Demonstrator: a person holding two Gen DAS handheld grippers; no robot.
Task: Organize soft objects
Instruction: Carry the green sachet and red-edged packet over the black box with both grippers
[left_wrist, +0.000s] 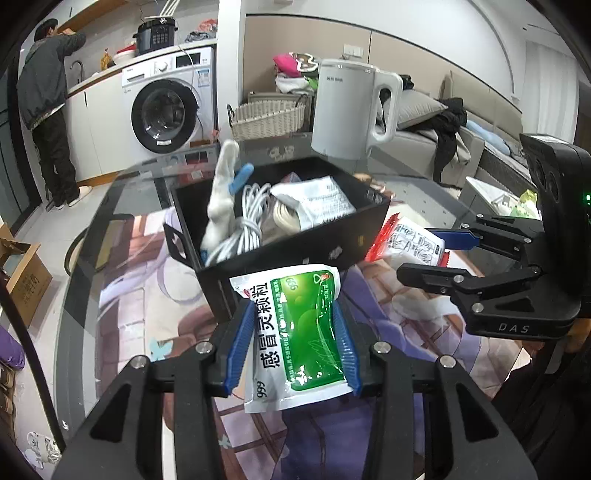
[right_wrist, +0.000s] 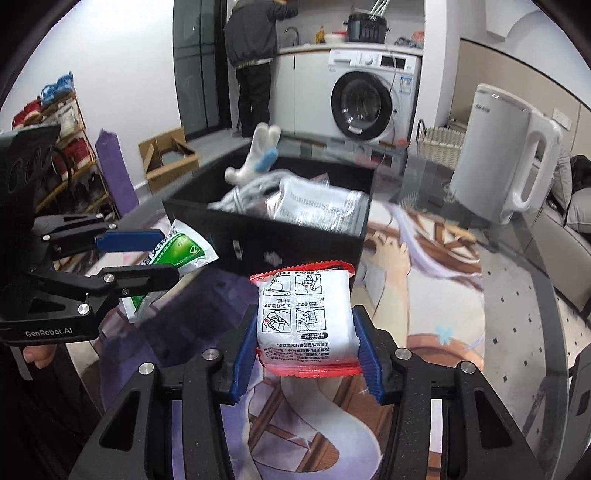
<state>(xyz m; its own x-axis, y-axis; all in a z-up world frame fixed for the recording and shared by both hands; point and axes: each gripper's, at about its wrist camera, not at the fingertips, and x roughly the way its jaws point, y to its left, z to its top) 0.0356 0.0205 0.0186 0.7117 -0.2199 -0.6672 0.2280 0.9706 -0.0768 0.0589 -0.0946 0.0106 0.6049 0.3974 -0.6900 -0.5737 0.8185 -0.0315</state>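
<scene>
Green-and-white sachet sits pinched between the left gripper pads, held just in front of the black bin. Right gripper is clamped on a red-edged white packet, also right beside the bin. Bin already has a white glove, cable and another packet. Only the right view catches the shoe rack; white kettle stands behind.
</scene>
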